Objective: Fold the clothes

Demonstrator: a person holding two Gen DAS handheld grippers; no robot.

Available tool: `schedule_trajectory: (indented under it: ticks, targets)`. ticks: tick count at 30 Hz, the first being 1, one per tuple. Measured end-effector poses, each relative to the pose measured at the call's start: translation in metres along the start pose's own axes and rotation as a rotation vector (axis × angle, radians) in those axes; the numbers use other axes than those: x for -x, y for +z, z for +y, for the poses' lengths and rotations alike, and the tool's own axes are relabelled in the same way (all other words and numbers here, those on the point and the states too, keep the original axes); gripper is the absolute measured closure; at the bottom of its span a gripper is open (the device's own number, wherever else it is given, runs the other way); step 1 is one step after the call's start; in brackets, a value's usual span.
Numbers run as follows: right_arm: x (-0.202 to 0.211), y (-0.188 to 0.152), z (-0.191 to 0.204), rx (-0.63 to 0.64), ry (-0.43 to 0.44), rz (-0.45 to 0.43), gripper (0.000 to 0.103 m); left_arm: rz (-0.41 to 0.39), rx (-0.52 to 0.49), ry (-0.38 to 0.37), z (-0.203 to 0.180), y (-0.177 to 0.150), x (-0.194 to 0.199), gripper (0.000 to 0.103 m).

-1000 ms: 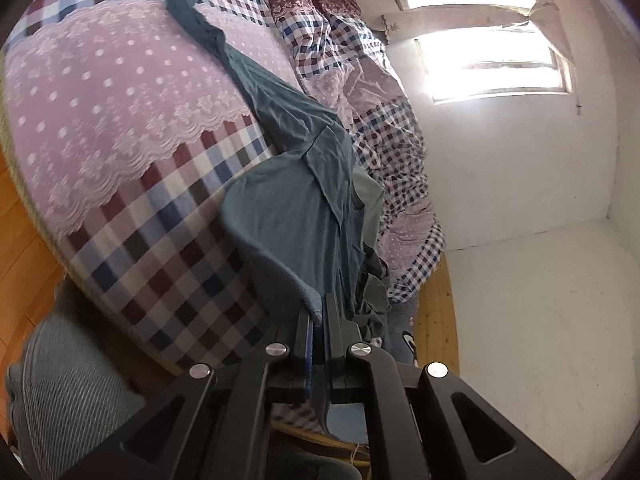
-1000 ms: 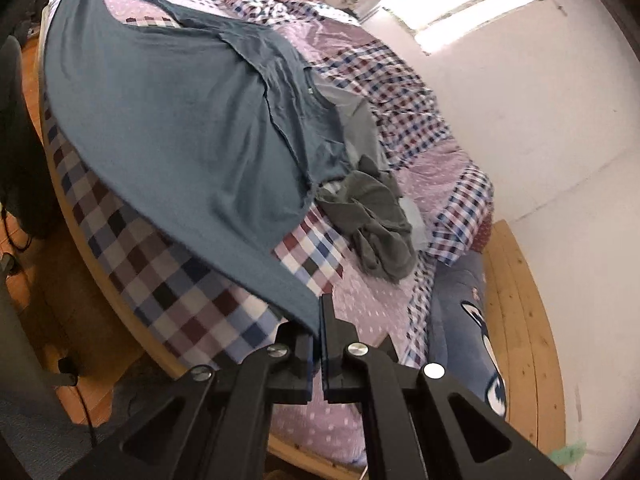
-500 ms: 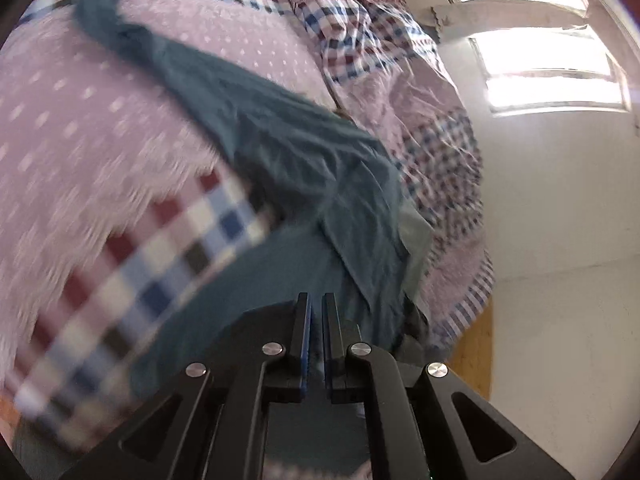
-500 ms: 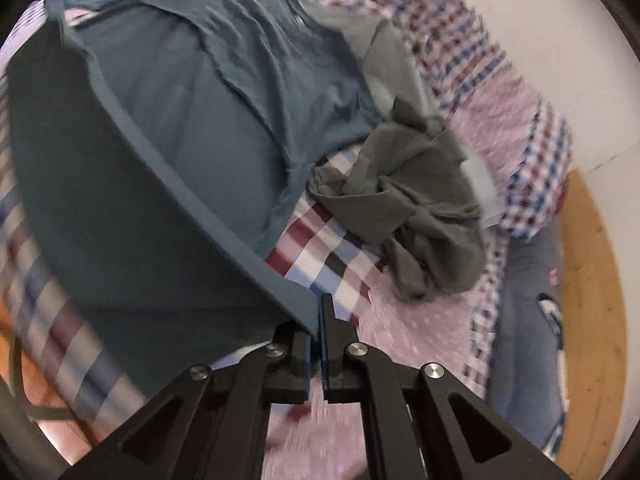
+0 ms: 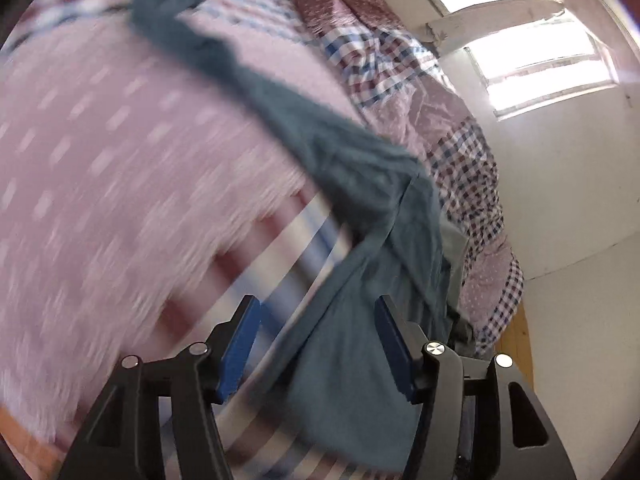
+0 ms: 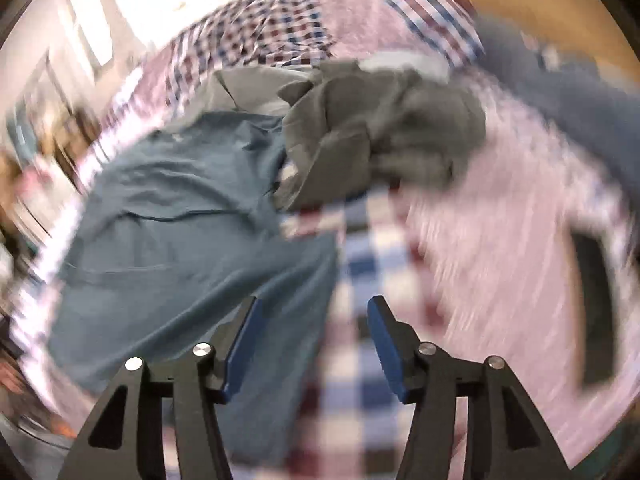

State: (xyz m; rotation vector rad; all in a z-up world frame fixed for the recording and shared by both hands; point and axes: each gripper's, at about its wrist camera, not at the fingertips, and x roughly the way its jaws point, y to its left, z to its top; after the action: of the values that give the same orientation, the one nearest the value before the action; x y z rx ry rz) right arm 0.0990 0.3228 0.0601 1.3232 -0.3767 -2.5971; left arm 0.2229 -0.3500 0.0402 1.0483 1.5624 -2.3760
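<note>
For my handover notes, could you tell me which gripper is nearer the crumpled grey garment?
Right, probably. The right gripper faces the grey garment just ahead; the left gripper sees only its edge past the teal shirt.

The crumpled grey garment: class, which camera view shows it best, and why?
The right wrist view: the grey garment lies whole, bunched beside the blue shirt. The left wrist view shows only a grey sliver behind the shirt.
</note>
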Motion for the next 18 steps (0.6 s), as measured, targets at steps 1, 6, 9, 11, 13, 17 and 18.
schedule_trajectory:
  ticks: [1,6,9,11,13,17,18]
  targets:
    - [0.003,-0.011,-0.004,-0.048,0.037,0.000,0.044,0.019,-0.017,0.002,0.002,-0.011,-0.001,0.040]
    - [0.003,-0.041,-0.001,-0.104,0.094,0.044,0.044,0.074,-0.149,0.035,-0.004,-0.047,-0.013,0.040]
    - [0.002,-0.054,0.002,-0.103,0.123,0.063,0.044,0.056,-0.155,0.004,-0.007,-0.046,-0.017,0.057]
    - [0.001,-0.062,-0.001,-0.110,0.137,0.074,0.044,0.055,-0.119,-0.003,0.000,-0.042,-0.020,0.084]
    - [0.001,-0.068,-0.004,-0.115,0.146,0.081,0.044,0.053,-0.082,-0.011,0.006,-0.039,-0.023,0.095]
    - [0.008,-0.078,-0.012,-0.150,0.192,0.075,0.044,0.005,-0.069,-0.055,0.005,-0.035,-0.016,0.097]
    - [0.010,-0.081,-0.016,-0.179,0.213,0.071,0.044,-0.009,-0.077,-0.060,0.002,-0.035,-0.015,0.097]
